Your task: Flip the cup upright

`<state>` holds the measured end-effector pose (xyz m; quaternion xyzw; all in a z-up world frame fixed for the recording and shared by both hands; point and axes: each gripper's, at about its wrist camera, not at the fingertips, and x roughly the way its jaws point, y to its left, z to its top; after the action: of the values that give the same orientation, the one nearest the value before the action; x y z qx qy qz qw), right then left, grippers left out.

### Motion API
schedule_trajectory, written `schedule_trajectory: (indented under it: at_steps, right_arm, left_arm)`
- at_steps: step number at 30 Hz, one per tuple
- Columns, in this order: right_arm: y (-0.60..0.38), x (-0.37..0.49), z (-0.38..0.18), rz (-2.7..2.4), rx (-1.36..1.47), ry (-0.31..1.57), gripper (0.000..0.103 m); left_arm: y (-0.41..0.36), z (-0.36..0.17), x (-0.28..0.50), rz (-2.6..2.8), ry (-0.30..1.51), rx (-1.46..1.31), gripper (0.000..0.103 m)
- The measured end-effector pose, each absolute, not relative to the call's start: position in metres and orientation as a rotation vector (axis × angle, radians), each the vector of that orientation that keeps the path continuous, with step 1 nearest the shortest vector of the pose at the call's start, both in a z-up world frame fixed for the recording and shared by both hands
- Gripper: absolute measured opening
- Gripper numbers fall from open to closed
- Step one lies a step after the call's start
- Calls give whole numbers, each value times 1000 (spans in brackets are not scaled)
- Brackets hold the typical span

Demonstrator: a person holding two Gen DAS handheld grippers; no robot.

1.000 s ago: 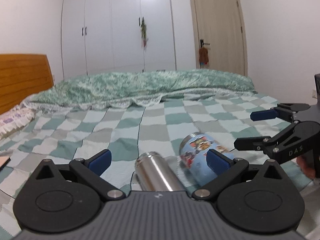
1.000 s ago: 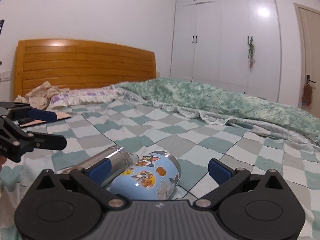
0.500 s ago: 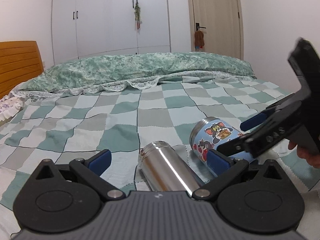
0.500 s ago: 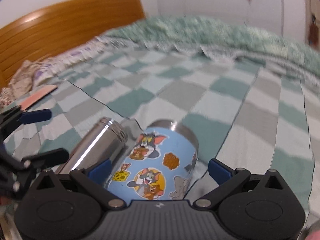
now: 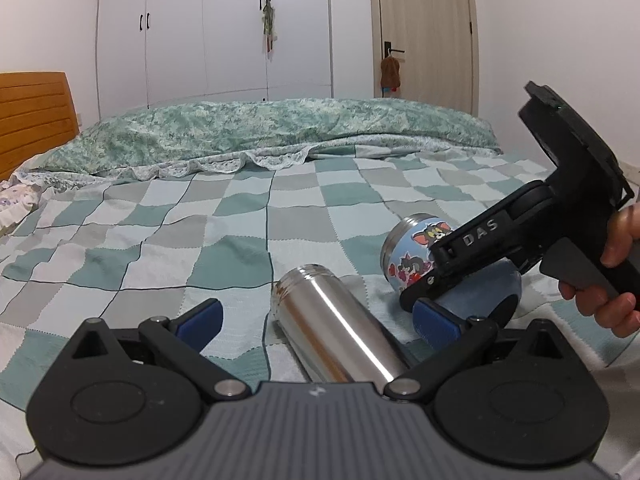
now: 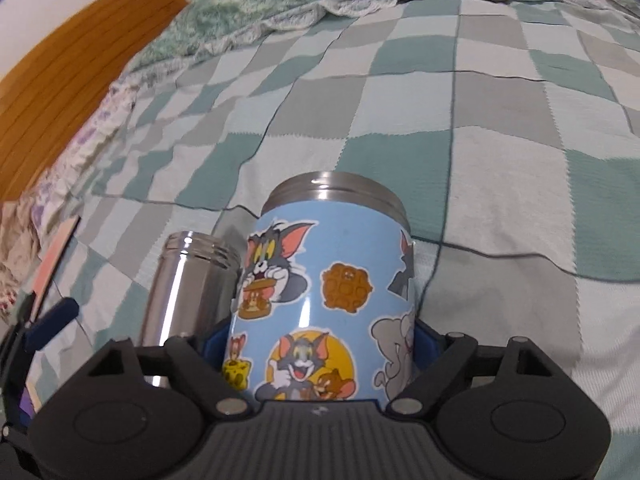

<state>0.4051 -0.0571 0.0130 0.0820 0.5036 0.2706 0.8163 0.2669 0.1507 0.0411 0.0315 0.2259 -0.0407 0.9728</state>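
Note:
A light blue cartoon-sticker cup [image 6: 320, 292] lies on its side on the checked bedspread, steel rim pointing away from me; it also shows in the left wrist view [image 5: 416, 258]. My right gripper [image 6: 316, 340] has closed around the cup's lower body, blue pads against both sides; it shows in the left wrist view [image 5: 432, 292]. A plain steel cup [image 5: 336, 328] lies on its side just left of it, also in the right wrist view [image 6: 188, 288]. My left gripper [image 5: 316, 318] is open, its fingers either side of the steel cup's base end.
The bed carries a green-and-grey checked cover [image 5: 200, 232] and a rumpled green duvet [image 5: 260, 128] at the far end. A wooden headboard [image 6: 68, 68] is to the left. A flat pinkish object [image 6: 56, 264] lies near the pillow side.
My right gripper has moved forward and down over the sticker cup and closed on it. My left gripper has edged closer to the steel cup.

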Motion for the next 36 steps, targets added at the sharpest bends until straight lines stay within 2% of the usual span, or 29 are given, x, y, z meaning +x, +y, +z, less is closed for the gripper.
schedule_trajectory:
  at_steps: [11,22,29,33,34,36]
  right_arm:
    - [-132,313,78,530,288,993,85]
    - [-200,224,34,371,332,1060,85]
    - [-202,211,2,331,330,1071,86]
    - [-203,210,3,336,331,1059,86]
    - [-204,209,4,349,315,1057,87]
    - [-208,204,9,362,277,1029,95]
  left_arm:
    - [123,74,207,-175,406,12,103]
    - [76,78,145,-241,437,1,103]
    - [54,75,120,-233,456,9,103]
    - [46,77,112,-221,462,9,103]
    - [44,77,110,-217,461,10,103]
    - [39,79,106,-214,460,11,103]
